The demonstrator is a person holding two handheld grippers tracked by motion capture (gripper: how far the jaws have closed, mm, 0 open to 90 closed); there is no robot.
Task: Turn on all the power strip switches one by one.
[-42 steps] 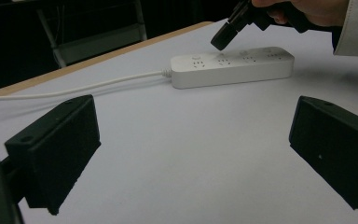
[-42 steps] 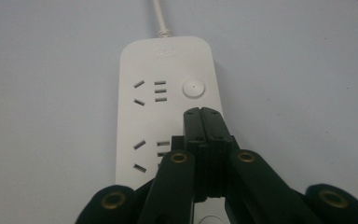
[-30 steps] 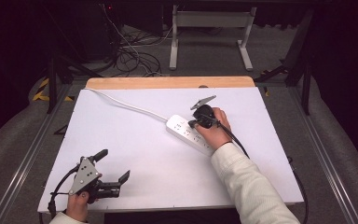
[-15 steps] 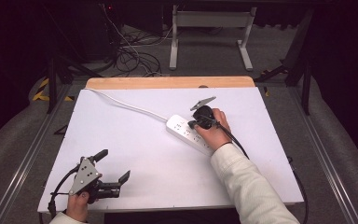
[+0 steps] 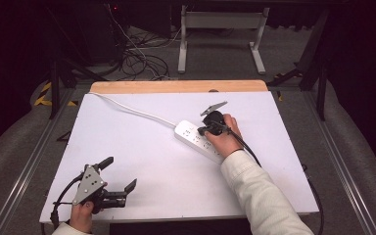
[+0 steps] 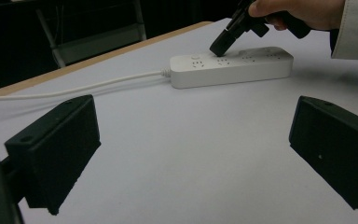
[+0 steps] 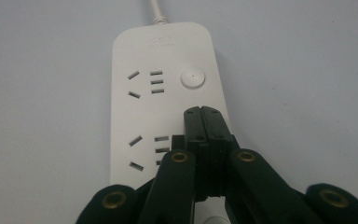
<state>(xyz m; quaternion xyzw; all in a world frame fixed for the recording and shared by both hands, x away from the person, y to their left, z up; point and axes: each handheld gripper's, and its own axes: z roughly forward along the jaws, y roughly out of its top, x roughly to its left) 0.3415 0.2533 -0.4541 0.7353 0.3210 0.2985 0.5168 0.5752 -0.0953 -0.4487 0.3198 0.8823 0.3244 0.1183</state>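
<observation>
Overhead, right gripper [image 7: 204, 114] jaws pressed together on power strip [image 7: 168, 93], left gripper [image 5: 118, 177] jaws spread.

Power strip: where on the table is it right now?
In the high view the power strip lies right of centre on the white table, under the shut right gripper, its white cord running to the far-left corner.

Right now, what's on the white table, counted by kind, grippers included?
Power strip, white, with its cable: 1
Handheld grippers, black: 2, the left gripper with its jaws apart and the right gripper with its jaws together over the strip
Total: 3
</observation>
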